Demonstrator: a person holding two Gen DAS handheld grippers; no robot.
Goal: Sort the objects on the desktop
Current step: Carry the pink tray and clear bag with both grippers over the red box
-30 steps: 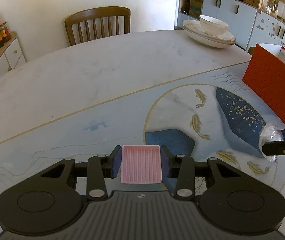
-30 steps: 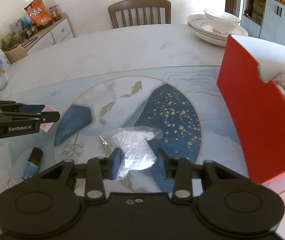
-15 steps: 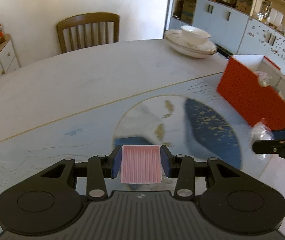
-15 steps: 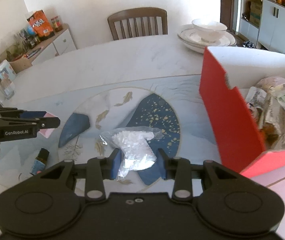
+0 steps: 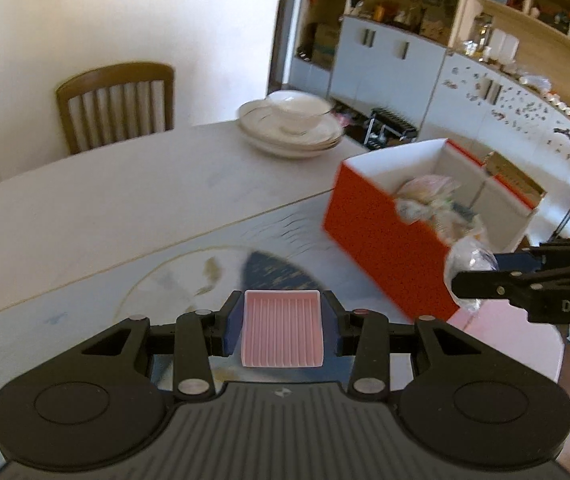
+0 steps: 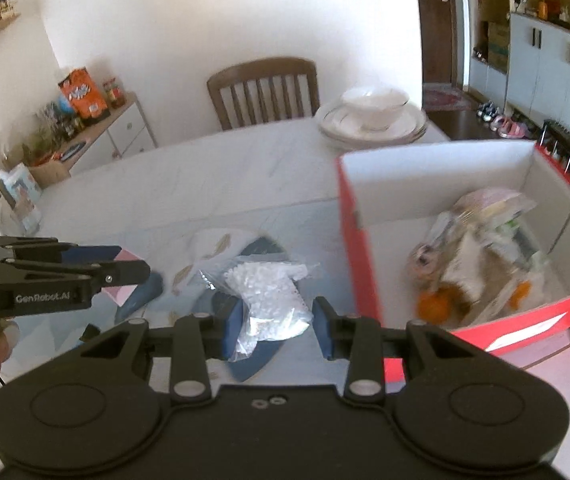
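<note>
My left gripper [image 5: 282, 322] is shut on a pink ribbed tray [image 5: 282, 327] and holds it above the table. It also shows in the right wrist view [image 6: 85, 270] at the left. My right gripper [image 6: 277, 322] is shut on a clear bag of white pellets [image 6: 269, 300], held in the air left of the red box [image 6: 359, 264]. In the left wrist view the right gripper [image 5: 481, 276] and the bag [image 5: 467, 264] hang by the red box's [image 5: 381, 236] near corner. The box holds several packets [image 6: 481, 248].
Stacked white plates with a bowl [image 5: 291, 128] stand at the table's far edge, also in the right wrist view [image 6: 373, 118]. A wooden chair [image 5: 117, 102] is behind the table. A sideboard with snacks [image 6: 85, 120] is at the left. Cabinets [image 5: 385, 64] line the right.
Both grippers have risen and swung right toward the red box, each still holding its object. The box's open inside has come into view.
</note>
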